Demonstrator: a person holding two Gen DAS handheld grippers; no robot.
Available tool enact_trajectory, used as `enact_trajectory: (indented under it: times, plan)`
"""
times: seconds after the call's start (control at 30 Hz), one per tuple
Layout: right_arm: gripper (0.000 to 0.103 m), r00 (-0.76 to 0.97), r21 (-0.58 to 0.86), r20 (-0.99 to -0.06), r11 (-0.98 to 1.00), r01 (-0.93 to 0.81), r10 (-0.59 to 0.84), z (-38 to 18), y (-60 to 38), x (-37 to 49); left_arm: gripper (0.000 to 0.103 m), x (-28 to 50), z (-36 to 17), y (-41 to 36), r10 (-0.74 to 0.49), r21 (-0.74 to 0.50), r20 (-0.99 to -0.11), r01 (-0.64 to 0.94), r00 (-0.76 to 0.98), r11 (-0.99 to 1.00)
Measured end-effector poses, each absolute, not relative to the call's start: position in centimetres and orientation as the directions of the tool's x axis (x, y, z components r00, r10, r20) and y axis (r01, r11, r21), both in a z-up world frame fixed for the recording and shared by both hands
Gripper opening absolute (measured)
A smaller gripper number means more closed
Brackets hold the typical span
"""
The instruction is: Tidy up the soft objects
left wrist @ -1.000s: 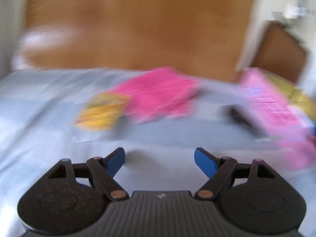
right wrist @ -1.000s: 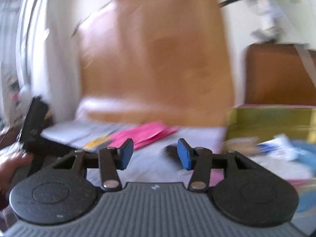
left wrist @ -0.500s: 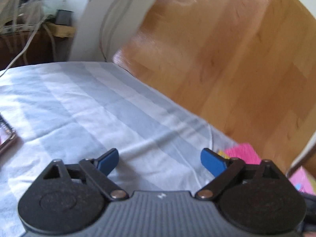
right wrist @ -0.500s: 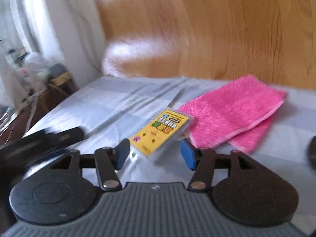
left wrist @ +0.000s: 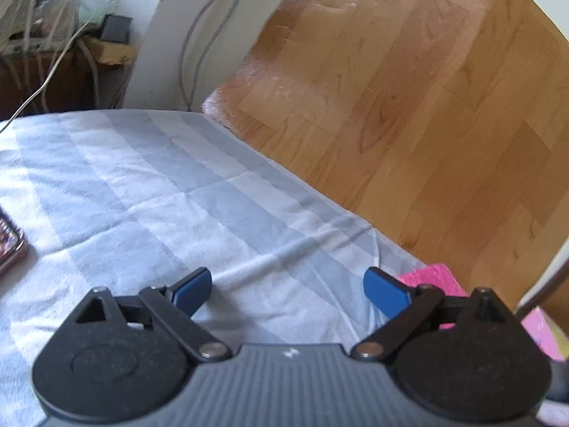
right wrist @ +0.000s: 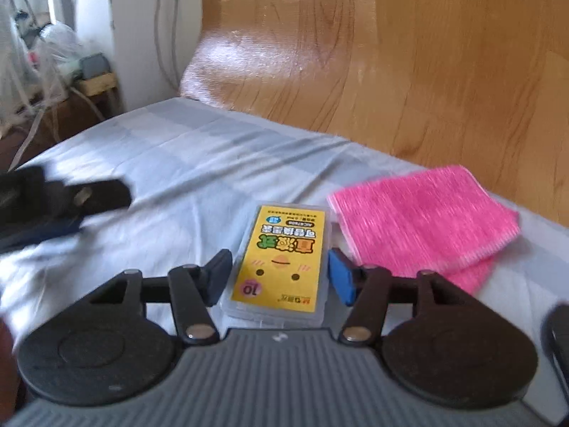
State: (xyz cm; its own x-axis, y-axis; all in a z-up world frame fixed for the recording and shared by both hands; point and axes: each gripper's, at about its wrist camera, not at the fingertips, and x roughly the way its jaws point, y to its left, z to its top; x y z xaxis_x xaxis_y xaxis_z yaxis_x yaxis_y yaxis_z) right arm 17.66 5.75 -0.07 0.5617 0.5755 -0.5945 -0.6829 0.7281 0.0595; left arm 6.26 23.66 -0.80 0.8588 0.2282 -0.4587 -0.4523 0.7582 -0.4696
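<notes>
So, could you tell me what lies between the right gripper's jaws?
The yellow-labelled clear case lies between the right gripper jaws, untouched, in the right wrist view.

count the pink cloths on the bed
1 for certain: the pink cloth lies folded on the bed by the headboard, just right of the yellow box. More pink at the left view's right edge may be another.

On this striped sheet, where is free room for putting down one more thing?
The striped sheet is bare between the wooden headboard and the left claw. It is crowded near the right claw: the yellow card box and the pink cloth lie side by side.
</notes>
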Motion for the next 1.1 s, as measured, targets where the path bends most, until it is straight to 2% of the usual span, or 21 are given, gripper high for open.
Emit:
enact_trajectory:
  times: [0.17, 0.37, 0.53, 0.6, 0.67, 0.77, 0.83, 0.97, 1.03, 1.1]
  plan:
    - [0.061, 0.523, 0.071, -0.591, 0.685, -0.725, 0.614, -0.2, -1.6, 13.0, 0.096, 7.3, -0.6, 22.2, 0.173, -0.402, -0.473, -0.386, 0.864, 0.830]
    - [0.061, 0.508, 0.077, -0.591, 0.671, -0.738, 0.627, -0.6, -12.2, 6.9, 0.090, 9.4, -0.4, 17.4, -0.121, -0.275, -0.528, -0.035, 0.840, 0.961]
    - [0.062, 0.594, 0.049, -0.566, 0.742, -0.668, 0.572, -1.3, -19.3, 1.9, 0.085, 9.4, -0.6, 11.7, -0.386, -0.338, -0.549, 0.225, 0.741, 0.914]
    - [0.068, 0.656, 0.014, -0.544, 0.787, -0.616, 0.523, -1.7, -21.4, 0.2, 0.085, 9.1, -0.4, 8.7, -0.497, -0.383, -0.532, 0.328, 0.686, 0.863]
    - [0.081, 0.714, -0.030, -0.533, 0.833, -0.552, 0.454, -2.0, -23.1, -0.7, 0.081, 9.0, -0.2, 5.4, -0.566, -0.406, -0.527, 0.398, 0.634, 0.823]
    - [0.081, 0.787, -0.069, -0.508, 0.894, -0.443, 0.351, -2.3, -25.9, -1.8, 0.080, 8.8, -0.3, 0.8, -0.607, -0.386, -0.549, 0.470, 0.575, 0.794]
    - [0.081, 0.816, -0.039, -0.495, 0.930, -0.365, 0.299, -2.5, -27.8, -2.1, 0.077, 8.8, -0.2, -1.7, -0.612, -0.359, -0.568, 0.503, 0.551, 0.786]
    - [0.081, 0.805, 0.120, -0.450, 0.920, -0.374, 0.386, -2.8, -29.3, -2.5, 0.079, 8.1, 0.1, -5.5, -0.597, -0.309, -0.609, 0.538, 0.522, 0.785]
    - [0.080, 0.795, 0.136, -0.430, 0.901, -0.412, 0.428, -2.8, -28.8, -2.3, 0.081, 7.6, 0.2, -6.4, -0.569, -0.282, -0.632, 0.528, 0.525, 0.801]
    - [0.080, 0.785, 0.138, -0.418, 0.886, -0.444, 0.458, -2.9, -27.7, -1.7, 0.088, 7.3, 0.1, -6.7, -0.510, -0.243, -0.670, 0.491, 0.539, 0.837]
